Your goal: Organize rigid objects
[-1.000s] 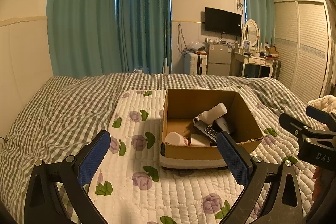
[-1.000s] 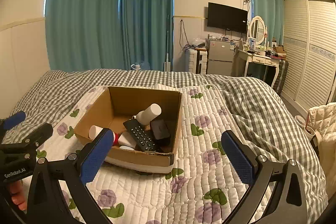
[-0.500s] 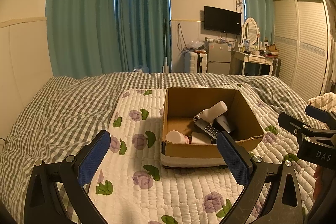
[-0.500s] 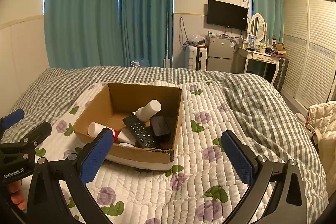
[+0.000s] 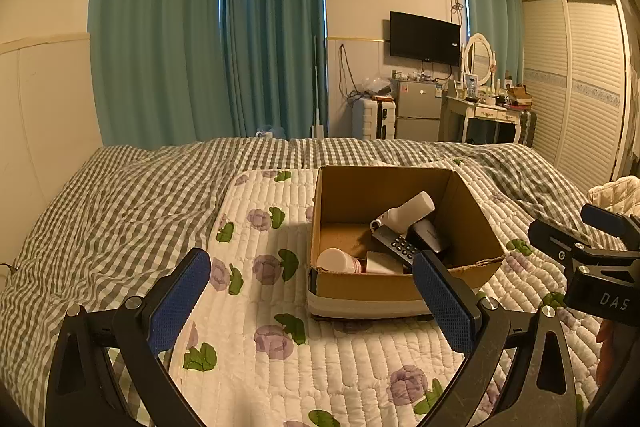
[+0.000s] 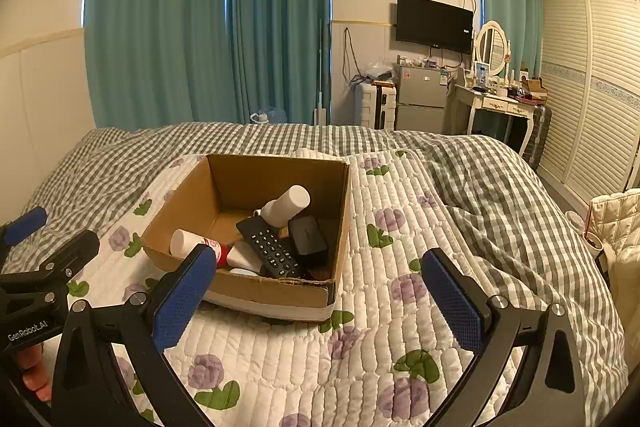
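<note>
Box point(image 5: 400, 287) with remote point(image 6: 272, 247), bottles and black case point(image 6: 307, 235) sits on quilt point(image 5: 320, 367) on the bed, while left gripper point(image 5: 312, 303) and right gripper point(image 6: 316, 301) hover with jaws wide open, empty.

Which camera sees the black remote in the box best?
The right wrist view: the remote lies almost fully visible, buttons showing. In the left wrist view the remote is partly hidden behind the left gripper's fingertip.

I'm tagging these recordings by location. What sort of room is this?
A bedroom, most likely in a home: a bed with a checked cover fills the foreground, a dressing table with an oval mirror stands by the far wall, and a louvred wardrobe is beside it.
</note>
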Demonstrator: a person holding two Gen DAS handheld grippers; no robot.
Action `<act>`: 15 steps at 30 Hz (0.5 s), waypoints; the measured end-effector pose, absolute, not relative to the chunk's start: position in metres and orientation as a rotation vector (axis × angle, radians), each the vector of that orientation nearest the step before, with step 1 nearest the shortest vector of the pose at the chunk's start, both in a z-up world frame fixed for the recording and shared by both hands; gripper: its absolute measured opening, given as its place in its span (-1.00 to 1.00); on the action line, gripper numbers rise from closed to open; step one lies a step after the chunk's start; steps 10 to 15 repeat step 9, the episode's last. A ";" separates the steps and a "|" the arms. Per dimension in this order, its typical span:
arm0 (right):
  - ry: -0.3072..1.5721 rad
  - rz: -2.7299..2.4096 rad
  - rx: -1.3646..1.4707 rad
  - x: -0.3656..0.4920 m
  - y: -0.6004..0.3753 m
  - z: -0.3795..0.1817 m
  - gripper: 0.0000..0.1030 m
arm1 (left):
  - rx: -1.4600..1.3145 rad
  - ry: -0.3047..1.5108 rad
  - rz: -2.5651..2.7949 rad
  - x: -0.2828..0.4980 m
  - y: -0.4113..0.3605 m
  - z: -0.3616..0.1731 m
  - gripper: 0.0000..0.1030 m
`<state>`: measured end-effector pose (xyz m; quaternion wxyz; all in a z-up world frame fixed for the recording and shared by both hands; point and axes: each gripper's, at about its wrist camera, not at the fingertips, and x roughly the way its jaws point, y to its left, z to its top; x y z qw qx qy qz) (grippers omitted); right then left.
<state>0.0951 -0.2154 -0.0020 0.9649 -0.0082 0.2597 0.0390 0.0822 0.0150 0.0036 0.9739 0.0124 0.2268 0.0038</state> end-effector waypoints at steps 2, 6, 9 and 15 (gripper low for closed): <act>0.526 0.079 -0.017 0.095 -0.215 -0.002 1.00 | 0.015 0.458 0.004 0.082 0.016 0.003 1.00; 0.529 0.084 -0.013 0.096 -0.215 -0.003 1.00 | 0.010 0.455 0.004 0.082 0.017 0.003 1.00; 0.530 0.084 -0.014 0.096 -0.215 -0.003 1.00 | 0.010 0.458 -0.001 0.082 0.017 0.004 1.00; 0.530 0.084 -0.014 0.096 -0.215 -0.003 1.00 | 0.010 0.458 -0.001 0.082 0.017 0.004 1.00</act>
